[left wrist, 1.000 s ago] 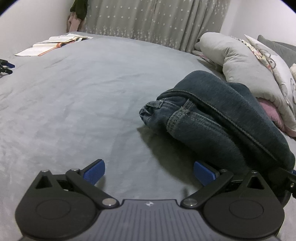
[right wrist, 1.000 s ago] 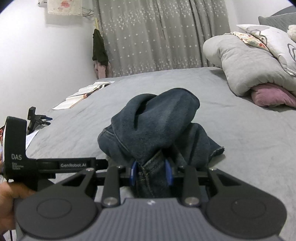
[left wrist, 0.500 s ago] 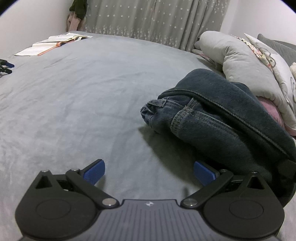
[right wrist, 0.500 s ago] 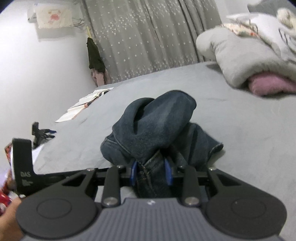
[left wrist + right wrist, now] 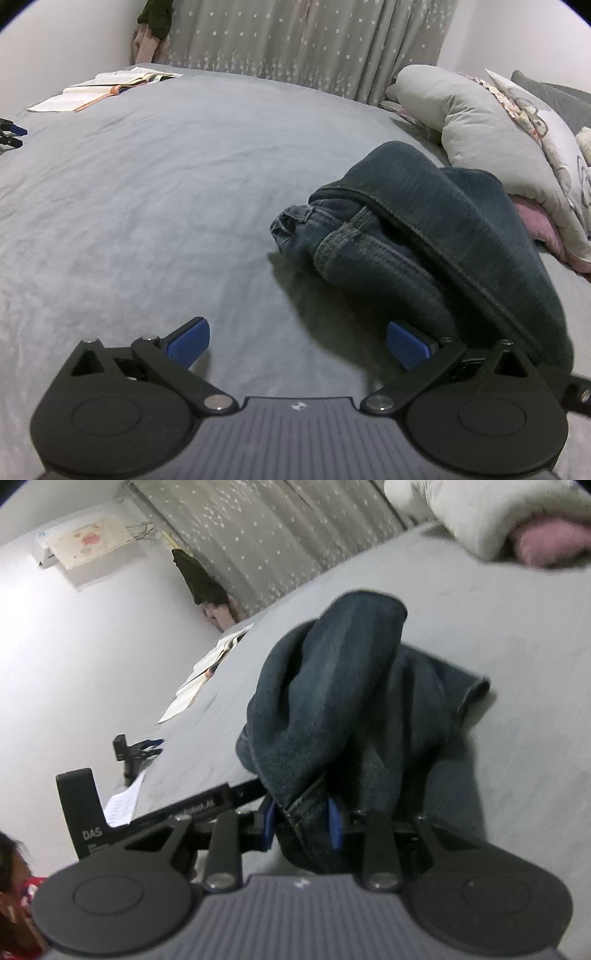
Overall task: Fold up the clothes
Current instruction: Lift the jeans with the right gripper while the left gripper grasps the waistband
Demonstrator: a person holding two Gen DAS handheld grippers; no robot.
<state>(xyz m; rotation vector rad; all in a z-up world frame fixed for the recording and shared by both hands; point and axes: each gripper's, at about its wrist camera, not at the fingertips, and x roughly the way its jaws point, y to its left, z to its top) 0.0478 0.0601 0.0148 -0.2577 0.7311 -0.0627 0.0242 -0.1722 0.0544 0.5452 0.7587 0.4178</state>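
Observation:
A pair of dark blue jeans (image 5: 424,236) lies bunched on the grey bed (image 5: 166,192), right of centre in the left wrist view. My left gripper (image 5: 297,343) is open and empty, low over the bed, its right finger beside the jeans. My right gripper (image 5: 301,821) is shut on a seamed edge of the jeans (image 5: 332,701) and holds them lifted in a heap. The right wrist view is tilted and blurred. The left gripper's body (image 5: 147,812) shows at its left.
An open book (image 5: 107,86) lies at the far left of the bed. Grey and patterned pillows (image 5: 491,133) and a pink cloth (image 5: 539,225) are piled at the right. A curtain (image 5: 306,40) hangs behind. A small black stand (image 5: 135,751) sits at the bed's left edge.
My right gripper has rolled and tilted, still holding the jeans, and its view has swung. The jeans heap has shifted slightly right. My left gripper has stayed open in place.

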